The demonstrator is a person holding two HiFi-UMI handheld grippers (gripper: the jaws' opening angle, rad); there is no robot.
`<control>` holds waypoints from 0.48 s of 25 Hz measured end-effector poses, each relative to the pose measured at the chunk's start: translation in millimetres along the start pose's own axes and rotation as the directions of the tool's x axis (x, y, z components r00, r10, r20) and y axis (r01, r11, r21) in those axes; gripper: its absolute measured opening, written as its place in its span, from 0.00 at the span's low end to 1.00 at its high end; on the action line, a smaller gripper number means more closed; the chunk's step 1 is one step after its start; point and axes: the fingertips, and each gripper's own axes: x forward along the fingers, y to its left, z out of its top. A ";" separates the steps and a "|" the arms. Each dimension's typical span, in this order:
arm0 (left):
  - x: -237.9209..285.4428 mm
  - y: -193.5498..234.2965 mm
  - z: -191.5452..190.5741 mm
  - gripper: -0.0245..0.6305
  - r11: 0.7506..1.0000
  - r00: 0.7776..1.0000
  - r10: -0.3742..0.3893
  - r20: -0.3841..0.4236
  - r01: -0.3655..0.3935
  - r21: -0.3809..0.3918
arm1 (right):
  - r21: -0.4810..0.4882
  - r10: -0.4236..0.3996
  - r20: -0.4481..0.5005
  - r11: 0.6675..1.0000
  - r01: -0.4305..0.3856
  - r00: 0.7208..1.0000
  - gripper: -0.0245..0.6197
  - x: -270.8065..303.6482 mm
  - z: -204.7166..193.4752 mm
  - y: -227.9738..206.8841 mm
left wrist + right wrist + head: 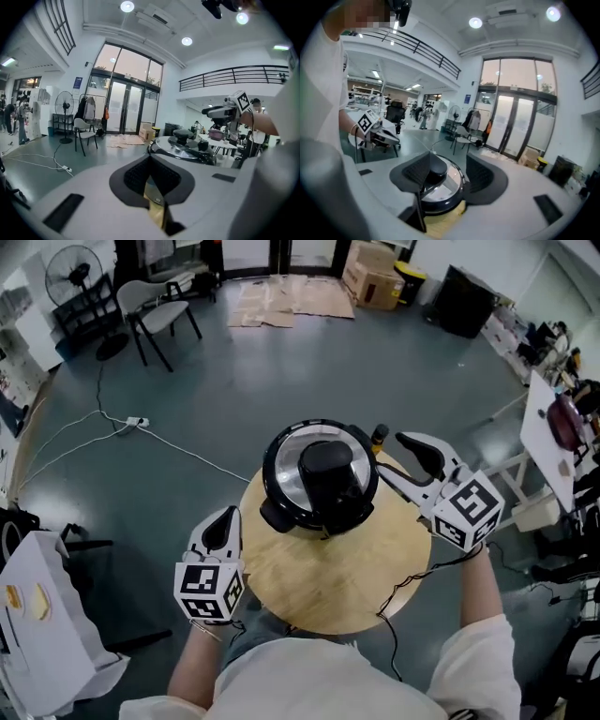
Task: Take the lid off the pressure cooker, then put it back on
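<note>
Left gripper [225, 518] jaws together, right gripper [395, 455] jaws apart, lid [292, 452] seated on pressure cooker [278, 514], round wooden table [328, 589]

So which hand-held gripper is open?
The right hand-held gripper, beside the pressure cooker: its jaws stand apart, gripping nothing. The left hand-held gripper has its jaws closed together.

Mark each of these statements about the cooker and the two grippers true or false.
The lid sits on the pressure cooker. True.
The right gripper clamps the lid's knob. False: its jaws stand apart beside the cooker, holding nothing.
The cooker stands on a round wooden table. True.
The left gripper has its jaws wide open. False: they are together, with nothing between them.
</note>
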 end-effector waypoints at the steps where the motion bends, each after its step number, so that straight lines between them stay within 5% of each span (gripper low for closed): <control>1: -0.7 -5.4 2.2 0.02 1.000 1.000 -0.010 0.002 0.010 0.009 | 0.031 -0.062 0.006 0.998 0.062 0.998 0.42 -12.6 -5.9 -5.0; 7: 0.2 -32.8 8.6 0.02 0.997 0.998 -0.061 0.001 0.061 0.044 | 0.228 -0.369 -0.047 0.901 0.370 0.928 0.31 -87.6 -58.6 -11.0; 9: 2.1 -42.8 12.3 0.02 0.996 0.997 -0.075 0.005 0.075 0.053 | 0.280 -0.474 -0.062 0.836 0.472 0.878 0.27 -115.2 -77.5 -9.1; 12: 6.0 -54.9 18.1 0.02 0.993 0.995 -0.099 0.005 0.099 0.064 | 0.396 -0.619 -0.087 0.697 0.598 0.780 0.20 -151.0 -102.6 -1.9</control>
